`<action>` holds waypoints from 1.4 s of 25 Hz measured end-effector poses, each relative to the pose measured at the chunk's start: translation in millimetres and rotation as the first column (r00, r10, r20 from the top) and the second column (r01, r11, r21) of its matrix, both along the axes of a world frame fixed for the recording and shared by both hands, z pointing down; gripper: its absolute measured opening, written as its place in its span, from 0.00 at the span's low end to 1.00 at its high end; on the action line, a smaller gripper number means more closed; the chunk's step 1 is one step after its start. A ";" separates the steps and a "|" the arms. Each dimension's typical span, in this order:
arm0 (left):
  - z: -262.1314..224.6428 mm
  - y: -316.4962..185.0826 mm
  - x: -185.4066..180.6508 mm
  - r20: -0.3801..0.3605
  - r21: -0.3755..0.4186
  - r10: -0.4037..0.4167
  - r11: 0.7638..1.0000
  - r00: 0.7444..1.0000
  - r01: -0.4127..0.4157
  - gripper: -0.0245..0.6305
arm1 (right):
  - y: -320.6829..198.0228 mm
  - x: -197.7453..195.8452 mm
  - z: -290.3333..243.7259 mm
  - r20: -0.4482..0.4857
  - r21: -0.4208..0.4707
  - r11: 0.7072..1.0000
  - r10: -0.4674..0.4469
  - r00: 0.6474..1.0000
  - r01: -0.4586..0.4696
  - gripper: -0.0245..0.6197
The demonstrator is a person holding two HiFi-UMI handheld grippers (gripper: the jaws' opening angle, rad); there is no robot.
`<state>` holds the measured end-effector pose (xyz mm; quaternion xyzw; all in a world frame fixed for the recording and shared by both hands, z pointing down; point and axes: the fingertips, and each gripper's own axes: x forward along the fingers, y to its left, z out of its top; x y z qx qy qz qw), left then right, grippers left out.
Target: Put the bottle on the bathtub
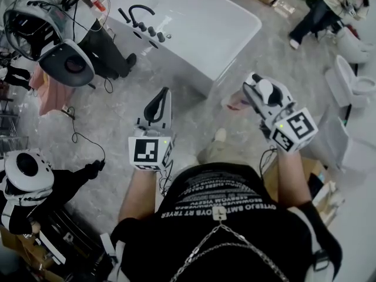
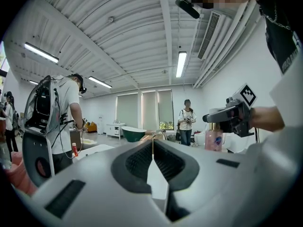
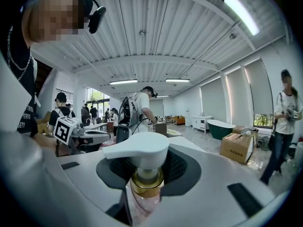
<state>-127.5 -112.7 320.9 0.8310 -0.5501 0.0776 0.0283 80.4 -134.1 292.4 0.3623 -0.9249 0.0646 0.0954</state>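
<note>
Ceiling: white, ribbed, w/ cross beams (image 2: 142, 32).
Light: long tube lamps (image 2: 180, 64) overhead, lit; daylight thru windows.
Walls: plain white (image 2: 227, 79).
Windows: tall, w/ pale blinds (image 2: 150, 109), far wall, straight ahead of left gripper (image 2: 152, 145).
Floor: grey, mottled, glossy (image 1: 117, 116).
Furniture: dark green tub (image 2: 133, 134) + white cabinet (image 2: 115, 129) below windows, far ahead of left gripper; cardboard box (image 3: 236, 147) ahead-right of right gripper (image 1: 254, 87); white toilets (image 1: 352, 87) on floor, right of right gripper.
</note>
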 end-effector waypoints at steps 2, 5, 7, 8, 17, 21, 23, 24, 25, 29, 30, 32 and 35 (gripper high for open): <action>-0.5 -10.8 2.9 -0.007 -0.001 -0.006 1.000 1.000 0.006 0.05 | -11.5 1.5 0.3 -0.006 0.002 1.000 -0.007 1.000 0.007 0.24; 3.6 -21.2 7.4 -0.007 -0.001 -0.007 1.000 1.000 0.007 0.05 | -22.6 2.9 0.8 -0.010 0.004 1.000 -0.014 1.000 0.014 0.24; 9.1 -24.5 11.0 -0.003 -0.003 -0.007 1.000 1.000 0.007 0.05 | -26.0 5.6 3.6 -0.010 0.003 1.000 -0.020 1.000 0.020 0.24; 11.0 -26.5 12.6 -0.002 -0.007 -0.011 1.000 1.000 0.011 0.05 | -28.2 7.2 4.7 -0.010 0.003 1.000 -0.023 1.000 0.023 0.24; 2.1 -64.8 24.8 -0.011 0.010 -0.057 0.998 0.998 0.058 0.05 | -70.1 19.1 1.9 -0.003 -0.002 0.998 -0.064 0.998 0.064 0.24; -2.7 -83.3 29.1 -0.013 0.019 -0.091 0.996 0.996 0.091 0.05 | -90.4 24.2 -0.4 0.004 0.007 0.996 -0.095 0.996 0.094 0.24; -5.3 -89.9 33.8 -0.010 0.024 -0.105 0.994 0.994 0.106 0.05 | -98.0 30.0 -0.9 0.007 0.006 0.995 -0.104 0.995 0.104 0.24; -6.1 -92.8 37.0 -0.008 0.027 -0.111 0.993 0.994 0.111 0.05 | -101.5 33.8 -0.5 0.008 0.004 0.994 -0.109 0.994 0.109 0.24; -6.8 -95.6 40.4 -0.007 0.030 -0.115 0.993 0.993 0.116 0.05 | -105.0 37.6 -0.3 0.010 0.004 0.994 -0.114 0.993 0.114 0.24; -9.1 -108.0 50.5 -0.007 0.044 -0.143 0.989 0.990 0.143 0.05 | -123.5 46.9 1.8 0.005 0.010 0.990 -0.139 0.990 0.139 0.24; -8.0 -113.3 50.6 -0.009 0.047 -0.149 0.988 0.989 0.150 0.05 | -130.2 46.5 4.3 0.005 0.007 0.989 -0.147 0.989 0.147 0.24; -0.6 -127.2 47.5 -0.015 0.041 -0.168 0.985 0.986 0.168 0.05 | -147.6 42.1 12.4 0.004 -0.003 0.987 -0.161 0.987 0.161 0.24; 3.9 -138.9 49.4 -0.015 0.039 -0.192 0.981 0.981 0.192 0.05 | -165.3 40.8 19.1 0.003 -0.016 0.984 -0.180 0.984 0.180 0.24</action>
